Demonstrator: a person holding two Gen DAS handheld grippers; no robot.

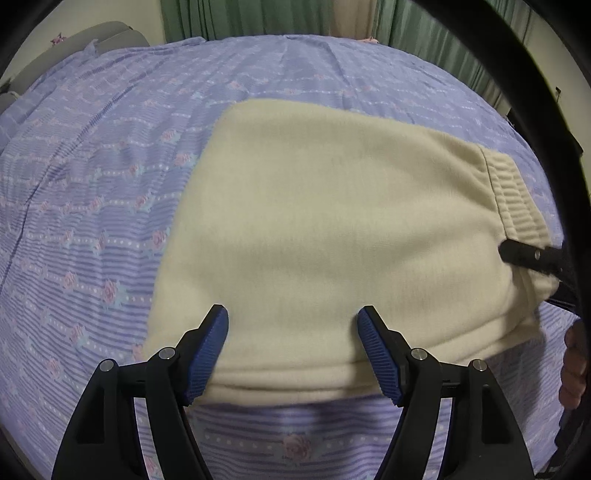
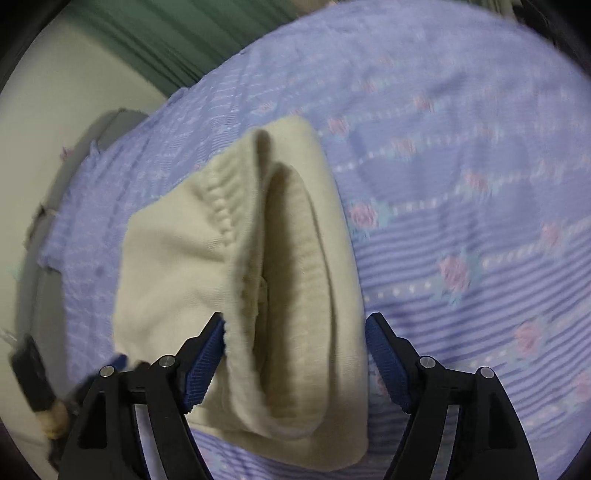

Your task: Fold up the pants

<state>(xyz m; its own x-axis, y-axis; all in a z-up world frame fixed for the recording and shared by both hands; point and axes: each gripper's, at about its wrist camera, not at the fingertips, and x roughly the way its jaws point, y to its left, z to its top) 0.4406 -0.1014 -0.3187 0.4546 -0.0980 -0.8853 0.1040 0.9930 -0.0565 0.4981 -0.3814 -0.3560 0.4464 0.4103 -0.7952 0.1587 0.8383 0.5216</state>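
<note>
Cream fleece pants lie folded into a thick pad on a lilac flowered bedspread. My left gripper hangs open over the near folded edge, its blue pads apart and not pressing the cloth. The ribbed waistband is at the right end, where a black finger of the right gripper reaches in. In the right wrist view the waistband opening of the pants gapes between the spread jaws of my right gripper, which is open; the left pad just brushes the fleece.
The bedspread spreads wide around the pants. Green curtains hang behind the bed, and a grey cushion lies at the far left corner. A person's hand shows at the right rim. A blurred black object sits at lower left.
</note>
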